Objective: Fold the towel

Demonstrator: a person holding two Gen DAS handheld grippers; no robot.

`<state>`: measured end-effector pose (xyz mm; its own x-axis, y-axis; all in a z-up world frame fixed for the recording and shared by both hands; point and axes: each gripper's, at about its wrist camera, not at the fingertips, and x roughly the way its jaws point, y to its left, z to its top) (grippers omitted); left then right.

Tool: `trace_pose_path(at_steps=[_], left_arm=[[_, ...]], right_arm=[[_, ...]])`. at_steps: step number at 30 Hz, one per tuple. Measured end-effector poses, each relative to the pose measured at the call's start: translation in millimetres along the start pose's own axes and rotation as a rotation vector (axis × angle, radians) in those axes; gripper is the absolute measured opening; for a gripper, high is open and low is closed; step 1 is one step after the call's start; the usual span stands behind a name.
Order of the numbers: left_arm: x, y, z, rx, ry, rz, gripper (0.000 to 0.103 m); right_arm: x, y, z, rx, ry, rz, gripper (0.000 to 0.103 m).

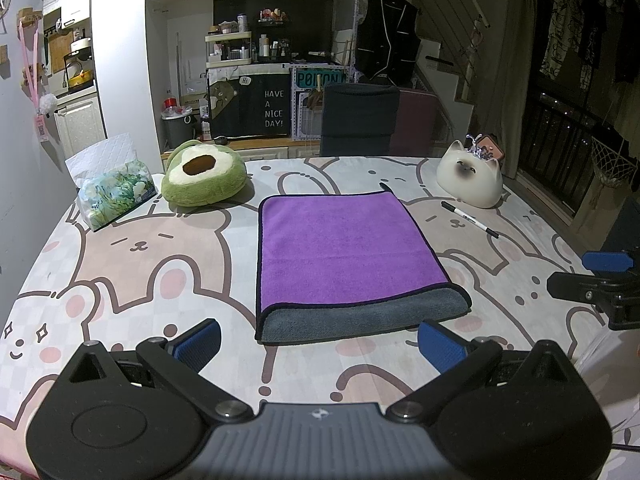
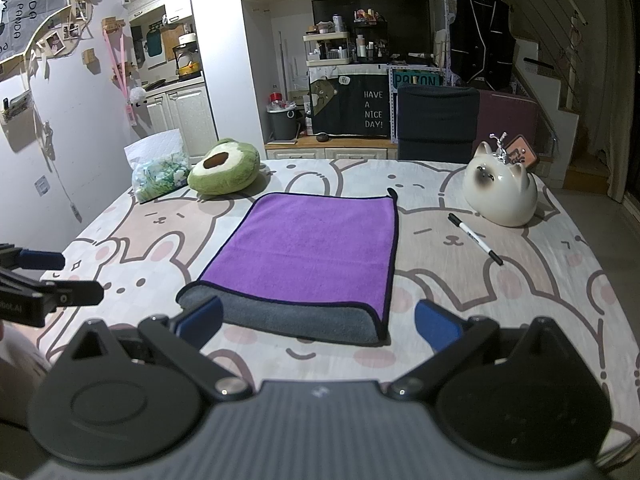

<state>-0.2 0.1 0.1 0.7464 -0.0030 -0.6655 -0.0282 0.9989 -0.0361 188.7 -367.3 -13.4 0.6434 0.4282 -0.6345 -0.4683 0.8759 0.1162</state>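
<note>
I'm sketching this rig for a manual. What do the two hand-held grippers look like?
Both match: the left hand-held gripper and right hand-held gripper have matte black, ear-shaped linkage arms with silver pivot screws, a ribbed grey centre body bearing a small logo, and blue textured finger pads.

Purple towel (image 1: pixel 344 248) lies folded flat, grey underside showing nearest.

Dim indoor light, a ceiling lamp glaring upper left, fisheye-bent dark edges.
</note>
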Motion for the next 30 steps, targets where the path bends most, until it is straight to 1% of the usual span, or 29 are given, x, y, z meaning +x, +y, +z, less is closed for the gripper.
trace_pose_path(at_steps=[22, 25, 30], left_arm=[[2.2, -1.0, 0.7, -0.001, 0.006, -0.004, 0.103], [2.6, -5.7, 8.6, -0.002, 0.002, -0.014, 0.103], [7.0, -4.5, 12.8, 0.006, 0.004, 0.002, 0.103]], right_arm=[[-0.8, 0.1, 1.0, -0.009, 0.0, -0.005, 0.103], [-1.7, 0.4, 1.1, -0.014, -0.001, -0.019, 0.103], [-0.2, 0.6, 6.7, -0.015, -0.001, -0.027, 0.103]])
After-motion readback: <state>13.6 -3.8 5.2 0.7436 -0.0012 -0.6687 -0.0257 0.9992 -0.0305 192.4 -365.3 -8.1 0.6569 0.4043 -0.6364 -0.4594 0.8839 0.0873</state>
